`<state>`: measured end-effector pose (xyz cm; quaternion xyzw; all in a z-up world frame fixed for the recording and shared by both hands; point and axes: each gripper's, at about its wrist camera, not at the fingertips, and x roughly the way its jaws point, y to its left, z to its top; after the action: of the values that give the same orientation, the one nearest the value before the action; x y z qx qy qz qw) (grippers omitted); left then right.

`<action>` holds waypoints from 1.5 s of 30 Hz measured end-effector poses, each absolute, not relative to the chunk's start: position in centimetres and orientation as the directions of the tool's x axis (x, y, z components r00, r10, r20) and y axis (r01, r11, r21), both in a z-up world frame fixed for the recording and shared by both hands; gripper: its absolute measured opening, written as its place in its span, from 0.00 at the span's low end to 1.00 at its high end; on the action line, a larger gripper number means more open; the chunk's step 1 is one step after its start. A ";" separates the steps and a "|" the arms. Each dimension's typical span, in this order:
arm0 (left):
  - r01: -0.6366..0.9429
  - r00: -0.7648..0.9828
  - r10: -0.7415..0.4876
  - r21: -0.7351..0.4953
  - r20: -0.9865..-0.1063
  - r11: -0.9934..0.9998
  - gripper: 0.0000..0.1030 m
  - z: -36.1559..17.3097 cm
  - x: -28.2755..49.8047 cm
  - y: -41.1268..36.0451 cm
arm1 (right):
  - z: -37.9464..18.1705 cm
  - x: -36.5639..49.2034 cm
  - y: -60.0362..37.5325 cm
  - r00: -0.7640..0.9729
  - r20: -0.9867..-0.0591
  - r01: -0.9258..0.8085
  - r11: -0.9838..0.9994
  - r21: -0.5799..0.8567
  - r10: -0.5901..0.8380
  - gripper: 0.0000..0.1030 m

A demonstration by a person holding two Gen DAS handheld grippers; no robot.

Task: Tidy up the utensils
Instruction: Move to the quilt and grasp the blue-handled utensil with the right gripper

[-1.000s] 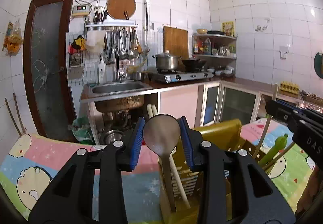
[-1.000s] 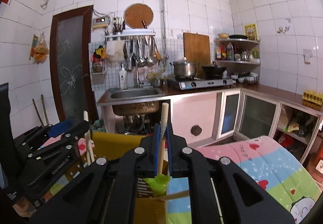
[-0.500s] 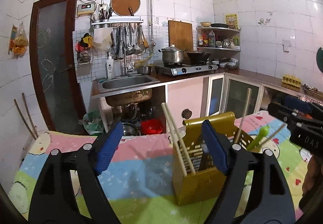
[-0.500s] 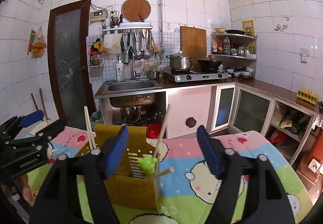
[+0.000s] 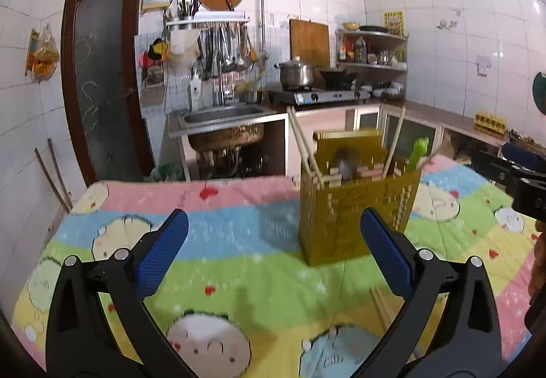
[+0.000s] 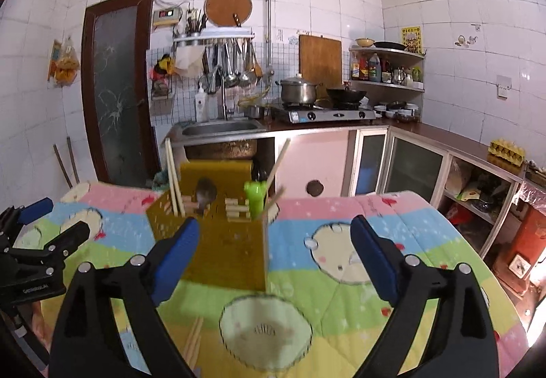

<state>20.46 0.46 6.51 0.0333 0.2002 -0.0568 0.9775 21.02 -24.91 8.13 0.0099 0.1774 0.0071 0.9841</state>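
A yellow perforated utensil holder (image 5: 355, 207) stands on the cartoon-print tablecloth (image 5: 239, 275); it also shows in the right wrist view (image 6: 218, 248). In it stand chopsticks (image 5: 303, 146), a metal spoon (image 5: 344, 163) and a green-handled utensil (image 5: 418, 154). My left gripper (image 5: 273, 251) is open and empty, in front of the holder. My right gripper (image 6: 273, 258) is open and empty, in front of the holder. A pair of chopsticks (image 5: 382, 308) lies on the cloth near the holder, also in the right wrist view (image 6: 192, 342).
Behind the table are a sink (image 5: 221, 115), a stove with a pot (image 5: 297, 74), cabinets and a dark door (image 5: 102, 84). The right gripper (image 5: 512, 173) shows at the right edge of the left wrist view. The left gripper (image 6: 34, 251) shows at the left of the right wrist view.
Both grippers opened, letting go of the spoon and the green-handled utensil into the holder. Both then drew back from the holder.
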 end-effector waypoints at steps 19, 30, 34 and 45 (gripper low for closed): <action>0.121 0.821 -0.094 0.012 -0.562 0.993 0.95 0.1 17.5 1.6 | -2.4 16.4 -23.1 0.811 -0.581 -0.050 0.997 0.056 0.073 0.94; 0.143 0.754 -0.075 0.051 -0.653 0.988 0.95 -2.0 18.0 0.9 | -5.2 16.6 -21.6 0.719 -0.692 -0.055 0.998 0.026 0.058 0.92; 0.137 0.750 -0.074 0.045 -0.657 0.990 0.95 -2.0 18.0 1.3 | -5.8 16.9 -20.7 0.686 -0.725 -0.080 0.997 -0.005 0.051 0.85; 0.127 0.694 -0.072 0.024 -0.716 0.992 0.95 -3.9 19.1 1.5 | -6.4 17.6 -19.3 0.646 -0.763 -0.090 0.996 -0.029 0.036 0.58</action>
<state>19.10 1.54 -3.95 0.0357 0.3873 -0.0542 0.9197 17.58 -19.26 -6.44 -0.0320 0.4195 0.0349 0.9065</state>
